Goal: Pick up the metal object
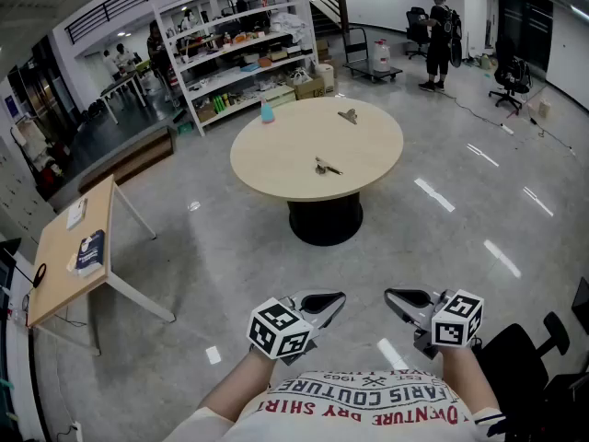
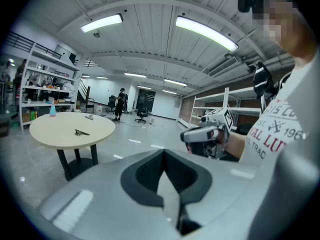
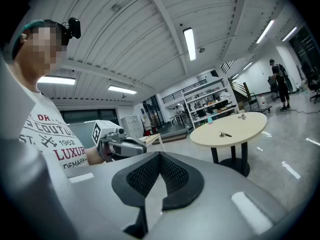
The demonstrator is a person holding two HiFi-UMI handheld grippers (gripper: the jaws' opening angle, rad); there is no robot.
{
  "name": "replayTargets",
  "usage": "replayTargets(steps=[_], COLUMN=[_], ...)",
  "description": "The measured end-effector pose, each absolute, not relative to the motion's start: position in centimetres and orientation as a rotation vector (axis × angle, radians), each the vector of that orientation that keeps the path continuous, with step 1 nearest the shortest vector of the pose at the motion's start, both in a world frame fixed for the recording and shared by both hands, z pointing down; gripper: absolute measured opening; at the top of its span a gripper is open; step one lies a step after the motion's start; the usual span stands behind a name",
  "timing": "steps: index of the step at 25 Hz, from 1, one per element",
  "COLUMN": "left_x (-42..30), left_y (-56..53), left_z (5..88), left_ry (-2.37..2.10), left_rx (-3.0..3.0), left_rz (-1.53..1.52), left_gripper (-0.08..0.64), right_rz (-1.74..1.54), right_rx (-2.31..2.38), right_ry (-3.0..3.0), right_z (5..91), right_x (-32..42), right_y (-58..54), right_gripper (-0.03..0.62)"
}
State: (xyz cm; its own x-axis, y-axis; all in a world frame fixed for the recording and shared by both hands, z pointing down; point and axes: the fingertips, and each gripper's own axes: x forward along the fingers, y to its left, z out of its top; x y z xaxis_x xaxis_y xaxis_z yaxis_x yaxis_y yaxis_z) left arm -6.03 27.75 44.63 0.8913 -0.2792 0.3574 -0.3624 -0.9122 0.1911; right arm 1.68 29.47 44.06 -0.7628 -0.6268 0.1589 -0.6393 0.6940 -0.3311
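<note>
Distance is deciding this moment: the small dark metal object (image 1: 324, 166) is lying near the middle of the round pale wooden table (image 1: 267, 178), far ahead of both tools and well apart from them across the glossy grey floor (image 1: 230, 256). The left hand-held gripper (image 1: 329, 304) and the right hand-held gripper (image 1: 401, 299) are hovering side by side at the near edge, close to the person's body, with their tips angling toward each other. Both are showing their jaws pressed together with nothing between them.

The object's long axis appears to be running roughly left to right, its thinner end pointing right, though it is too small to tell more. It is sitting almost straight beyond the left tool's tip, so that one looks slightly better placed. A second small grey object (image 1: 348, 115) is resting toward the table's far edge.
</note>
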Motion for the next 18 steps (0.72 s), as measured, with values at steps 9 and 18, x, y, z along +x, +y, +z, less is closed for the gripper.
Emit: replayTargets(steps=[9,18], left_x=[-0.7,2.5], left_y=[21.5,9.7], left_z=[43.5,45.9], left_ry=[-0.534,-0.467], left_rx=[2.856,2.823], left_rz=[0.424,0.418], left_gripper=[0.003,0.003], right_rz=[0.474,0.53], right_rx=[1.092,1.106], right_ry=[-2.904,-2.856], right_z=[42.0,44.6], right_x=[7.6,9.8], right_y=[22.0,11.0], right_gripper=[0.002,0.002])
